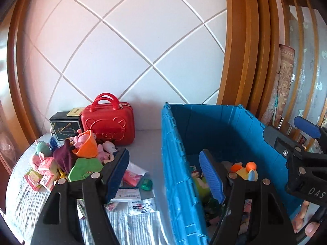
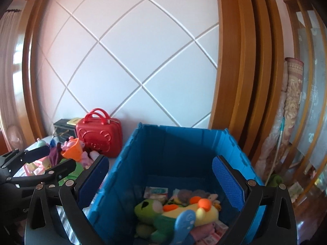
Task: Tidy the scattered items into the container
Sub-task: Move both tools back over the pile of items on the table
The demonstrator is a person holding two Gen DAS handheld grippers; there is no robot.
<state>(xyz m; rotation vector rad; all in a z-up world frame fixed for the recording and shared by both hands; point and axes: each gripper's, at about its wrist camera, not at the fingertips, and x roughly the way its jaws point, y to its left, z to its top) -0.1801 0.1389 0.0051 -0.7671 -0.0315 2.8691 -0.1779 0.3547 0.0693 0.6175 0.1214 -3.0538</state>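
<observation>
Left wrist view: a heap of toys and packets (image 1: 67, 159) is seen left on the table (image 1: 143, 143) beside the blue crate (image 1: 175, 163), the left gripper (image 1: 165, 171) spread empty. Right wrist view: plush toys (image 2: 175, 208) are shown already inside, the right gripper (image 2: 161, 183) gaping, nothing held.

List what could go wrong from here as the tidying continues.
1. The left gripper straddles the blue crate wall; dropping down could strike the rim.
2. The toy pile is tangled, so one grab may drag neighbours off the table.
3. Flat packets lie flush on the cloth, likely hard to pinch.
</observation>
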